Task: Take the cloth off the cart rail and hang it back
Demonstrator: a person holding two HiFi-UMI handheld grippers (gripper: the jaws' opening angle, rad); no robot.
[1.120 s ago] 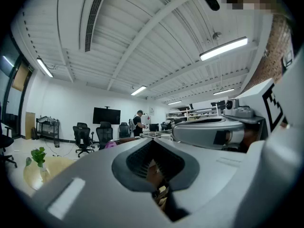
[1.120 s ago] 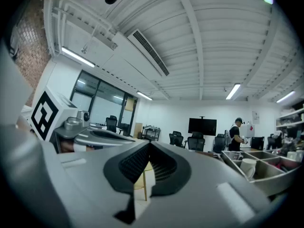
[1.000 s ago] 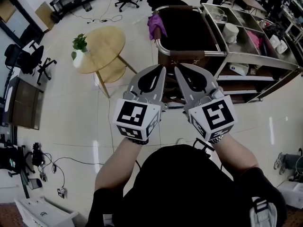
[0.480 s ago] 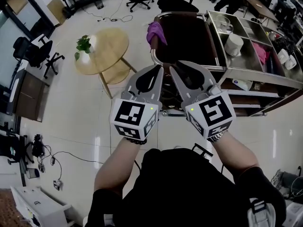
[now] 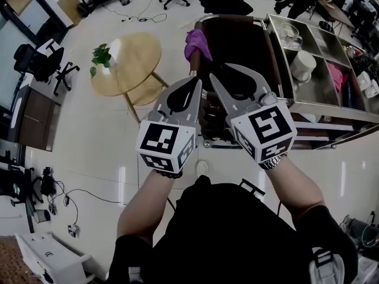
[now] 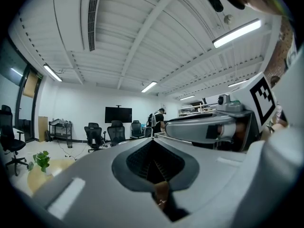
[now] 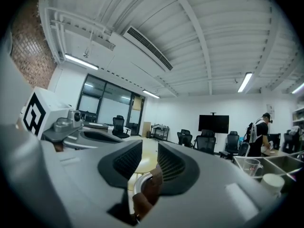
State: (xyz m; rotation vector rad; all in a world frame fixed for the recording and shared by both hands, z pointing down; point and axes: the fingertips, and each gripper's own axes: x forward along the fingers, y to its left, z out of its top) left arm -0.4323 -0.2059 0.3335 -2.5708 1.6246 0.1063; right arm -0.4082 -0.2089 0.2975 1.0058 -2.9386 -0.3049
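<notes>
At the near end of the cart (image 5: 331, 108), we hold both tongs side by side, level and pointing toward it. The left tongs (image 5: 194, 83) are clenched, their ribbed pads (image 6: 142, 160) meeting with nothing between them. The right tongs (image 5: 224, 71) have just been opening and stand released. In the right gripper view a narrow gap shows between their pads (image 7: 124, 161), and through it a chrome and brown bend of the rail (image 7: 146, 186), which the pads do not press. The purple cloth (image 5: 197, 43) hangs draped over the cart rail (image 5: 231, 17) at its far left corner, well ahead of both tongs and touched by neither. The rail runs round a dark bin. To the right of that, the cart's steel tray holds a clear glass jug (image 5: 290, 34), a white cup (image 5: 303, 64) and something pink (image 5: 336, 76). Left of the cart stands a round wooden bench (image 5: 133, 64) with a potted plant (image 5: 100, 55) near its edge.
</notes>
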